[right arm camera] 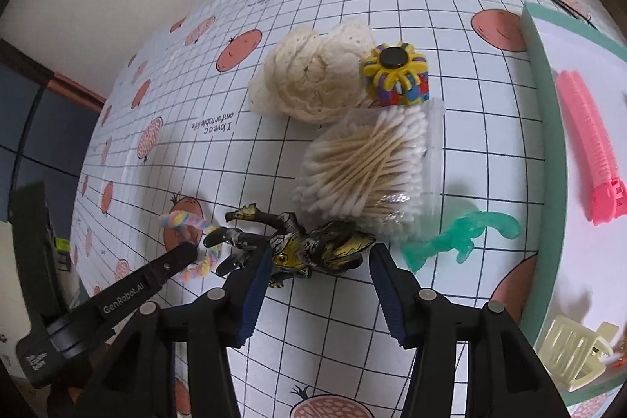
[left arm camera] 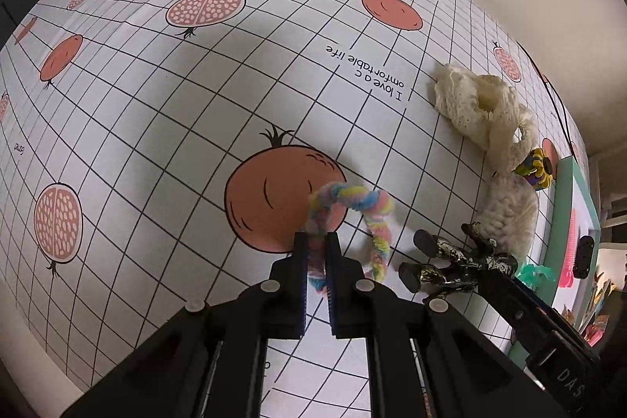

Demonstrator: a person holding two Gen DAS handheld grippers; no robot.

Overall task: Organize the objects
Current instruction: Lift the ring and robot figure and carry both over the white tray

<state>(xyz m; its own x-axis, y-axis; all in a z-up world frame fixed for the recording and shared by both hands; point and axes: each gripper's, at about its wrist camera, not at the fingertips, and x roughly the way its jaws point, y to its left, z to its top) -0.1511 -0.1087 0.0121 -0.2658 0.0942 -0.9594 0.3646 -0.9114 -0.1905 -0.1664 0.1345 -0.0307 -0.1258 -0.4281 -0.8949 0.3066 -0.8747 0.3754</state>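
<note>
My left gripper (left arm camera: 316, 241) is shut on a pastel twisted pipe-cleaner loop (left arm camera: 352, 218) that lies on the pomegranate-print tablecloth (left arm camera: 156, 104). The loop also shows in the right wrist view (right arm camera: 196, 245), with the left gripper (right arm camera: 188, 253) on it. My right gripper (right arm camera: 319, 257) is open, its fingers on either side of a black-and-yellow dragon figure (right arm camera: 309, 249). The figure also shows in the left wrist view (left arm camera: 450, 261), right of the loop.
A bag of cotton swabs (right arm camera: 372, 163), a cream crochet piece (right arm camera: 313, 77), a colourful flower toy (right arm camera: 395, 73) and a green translucent figure (right arm camera: 462, 234) lie beyond the dragon. A teal-rimmed tray (right arm camera: 548, 143) on the right holds a pink hair clip (right arm camera: 591, 147) and a cream claw clip (right arm camera: 576, 355).
</note>
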